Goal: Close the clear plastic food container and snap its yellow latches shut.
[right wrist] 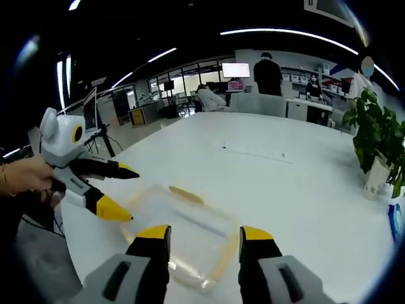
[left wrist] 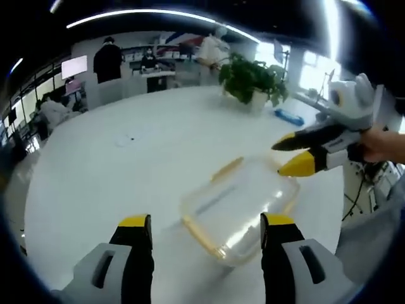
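Note:
A clear plastic food container [left wrist: 239, 206] with yellow latches lies on the white table [left wrist: 126, 158] near its edge, its lid resting on top. One yellow latch [left wrist: 228, 168] sticks out on its far side. My left gripper [left wrist: 206, 221] stands open just short of the container, nothing between its fingers. My right gripper [left wrist: 283, 158], held by a hand, hovers open at the container's right end. In the right gripper view the container [right wrist: 183, 231] lies under my open right gripper [right wrist: 204, 234], a latch [right wrist: 186, 194] on its far edge, with the left gripper [right wrist: 123, 193] open at its left.
A potted plant [left wrist: 253, 79] [right wrist: 380, 145] stands at the far side of the table, a small blue object [left wrist: 289, 116] beside it. The table's edge runs close to the container. People and desks fill the room behind.

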`<move>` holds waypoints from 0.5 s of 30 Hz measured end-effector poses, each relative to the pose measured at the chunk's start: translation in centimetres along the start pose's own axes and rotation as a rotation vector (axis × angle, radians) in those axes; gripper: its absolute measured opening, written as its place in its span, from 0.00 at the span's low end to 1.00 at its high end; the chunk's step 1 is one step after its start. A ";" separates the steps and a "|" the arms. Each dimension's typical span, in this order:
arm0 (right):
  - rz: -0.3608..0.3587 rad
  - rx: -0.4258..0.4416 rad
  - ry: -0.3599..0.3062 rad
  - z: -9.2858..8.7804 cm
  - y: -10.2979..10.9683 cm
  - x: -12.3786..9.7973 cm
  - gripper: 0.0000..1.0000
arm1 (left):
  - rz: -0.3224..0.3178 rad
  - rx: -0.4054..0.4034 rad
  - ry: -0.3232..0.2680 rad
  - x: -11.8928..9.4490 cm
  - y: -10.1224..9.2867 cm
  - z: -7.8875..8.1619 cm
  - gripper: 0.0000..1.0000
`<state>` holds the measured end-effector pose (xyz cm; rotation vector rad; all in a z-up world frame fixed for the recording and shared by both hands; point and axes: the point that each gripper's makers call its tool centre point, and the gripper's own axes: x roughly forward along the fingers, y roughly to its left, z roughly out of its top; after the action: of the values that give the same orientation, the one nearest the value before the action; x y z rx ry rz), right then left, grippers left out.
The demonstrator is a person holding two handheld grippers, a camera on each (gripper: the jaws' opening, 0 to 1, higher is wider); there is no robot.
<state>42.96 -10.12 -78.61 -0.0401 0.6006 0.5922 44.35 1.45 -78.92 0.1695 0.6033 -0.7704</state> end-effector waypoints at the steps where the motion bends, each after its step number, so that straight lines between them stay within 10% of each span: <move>1: 0.005 -0.018 0.006 -0.1 0.0 -0.1 0.41 | -0.005 0.008 -0.003 0.0 -0.2 0.1 0.70; 15: 0.088 -0.115 -0.018 1.4 1.1 0.8 0.39 | -0.024 0.065 -0.041 0.9 -1.5 1.4 0.68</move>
<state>43.58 -8.52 -77.72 -0.1168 0.5522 0.7111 44.44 -0.64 -78.17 0.2057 0.5426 -0.8158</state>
